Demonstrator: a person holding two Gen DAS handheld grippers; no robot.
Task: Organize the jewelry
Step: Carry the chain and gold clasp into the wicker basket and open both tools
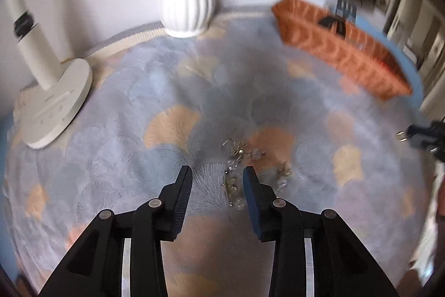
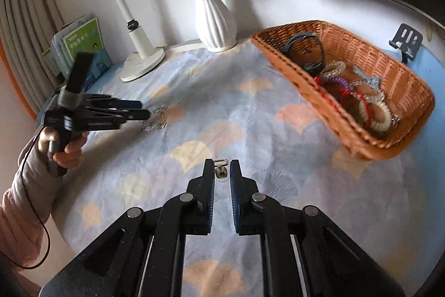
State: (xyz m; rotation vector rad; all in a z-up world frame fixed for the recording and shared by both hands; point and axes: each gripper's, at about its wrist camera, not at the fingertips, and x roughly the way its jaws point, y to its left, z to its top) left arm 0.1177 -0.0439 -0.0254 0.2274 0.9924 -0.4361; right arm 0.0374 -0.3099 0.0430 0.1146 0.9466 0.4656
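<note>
Sorting partly done: basket [image 2: 345,52] holds bracelets; right tool [image 2: 221,167] nips a small earring [image 2: 221,173]; left tool [image 1: 217,176], half-open and empty, hovers over the remaining earrings [image 1: 239,157].

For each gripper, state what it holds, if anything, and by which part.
The right gripper pinches a small metal earring between its fingertips, near its hook end. The left gripper is open over the loose jewelry pile and holds nothing.
</note>
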